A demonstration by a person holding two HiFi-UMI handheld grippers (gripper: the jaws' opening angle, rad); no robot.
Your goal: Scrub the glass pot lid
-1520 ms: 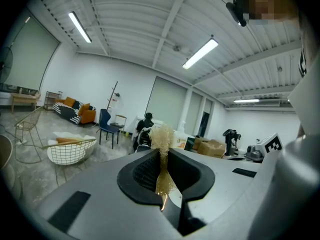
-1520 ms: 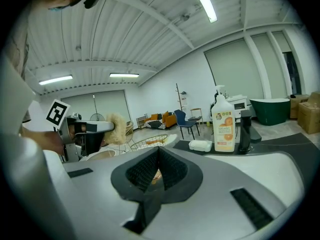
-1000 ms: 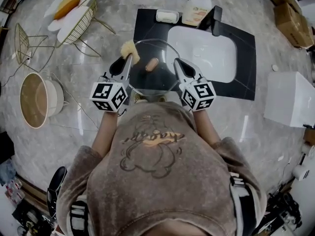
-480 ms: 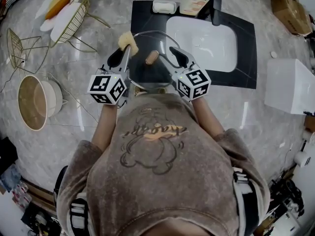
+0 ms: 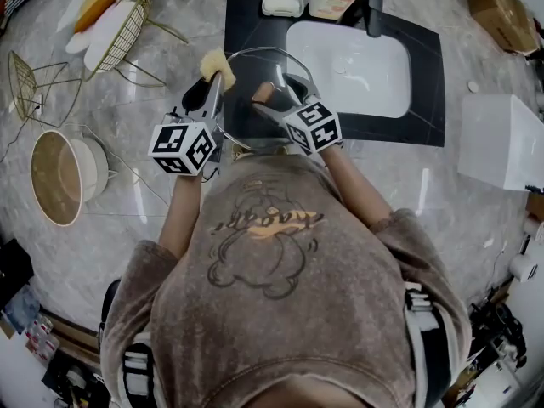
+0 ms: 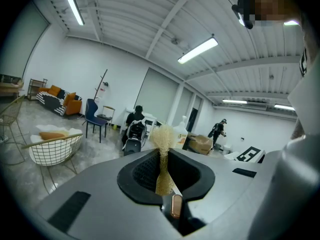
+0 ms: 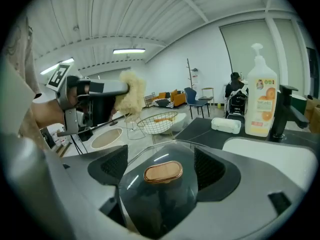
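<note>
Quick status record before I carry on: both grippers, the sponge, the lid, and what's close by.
left gripper: shut on the sponge, which sticks out past the jaws
right gripper: open, jaws have just been opening; the knob sits between them, pads clear of it
glass lid: knob side up, over the dark counter beside the sink
nearby: soap bottle behind the sink

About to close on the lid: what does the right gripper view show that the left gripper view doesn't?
Right gripper view only: the glass lid and its wooden knob between the right gripper's open jaws, which have just been opening; the soap bottle. Left gripper view only: the left gripper's jaws shut on the sponge, close up. Both: the sponge and the wire basket.
</note>
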